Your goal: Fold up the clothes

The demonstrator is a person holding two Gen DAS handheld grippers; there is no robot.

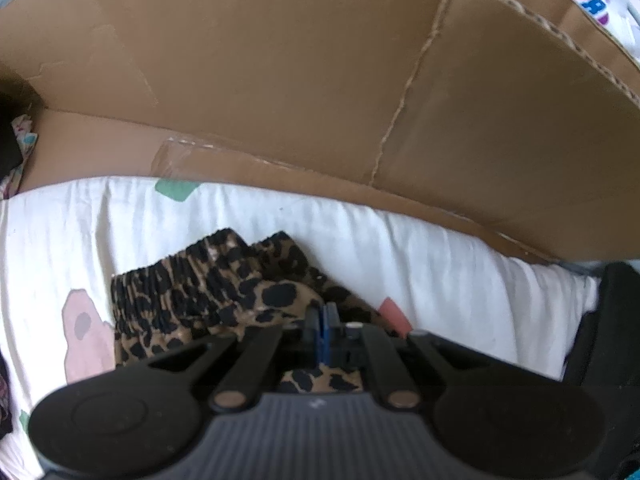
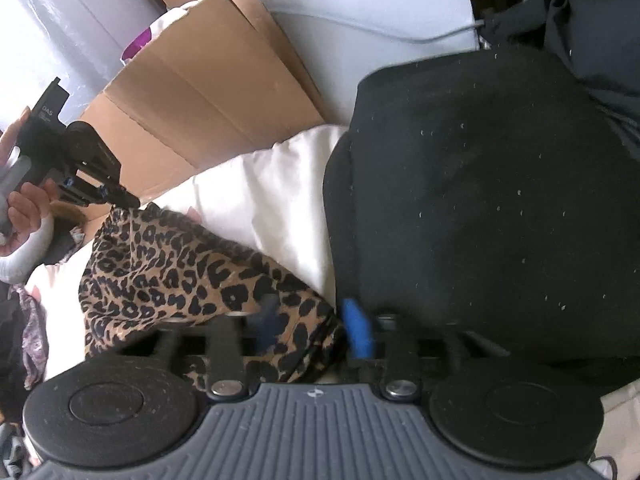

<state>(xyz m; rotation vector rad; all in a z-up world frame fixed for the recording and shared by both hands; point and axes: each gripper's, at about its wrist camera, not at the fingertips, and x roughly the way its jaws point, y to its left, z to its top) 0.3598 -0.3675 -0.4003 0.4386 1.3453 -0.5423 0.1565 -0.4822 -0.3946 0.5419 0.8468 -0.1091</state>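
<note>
The leopard-print garment (image 2: 172,276) lies bunched on the white sheet (image 1: 440,264) of a bed, between the cardboard box (image 1: 280,80) and a black cloth (image 2: 480,200), its shirred waistband (image 1: 176,280) showing in the left wrist view.

What could go wrong: the garment hangs from one pinch at its edge, so a quick lift by the left hand could pull the thin fabric out and drop it back in a heap. The right side is slack, and if the right fingers close now they may catch a stray fold, or the black cloth just beside them, and the fold would come out crooked. The box stands close behind, and a wide swing could knock it.

The left gripper (image 1: 320,320) has its fingers pressed together on a fold of the garment; the right wrist view shows the same tips (image 2: 128,202) pinching the garment's upper edge, with a hand (image 2: 24,208) on the handle.

The right gripper (image 2: 316,320) has its fingers about half apart. The blue pad (image 2: 358,328) stands clear at the black cloth's edge, the other finger is blurred over the print. Fabric lies between them, but the pads do not appear to press it.
</note>
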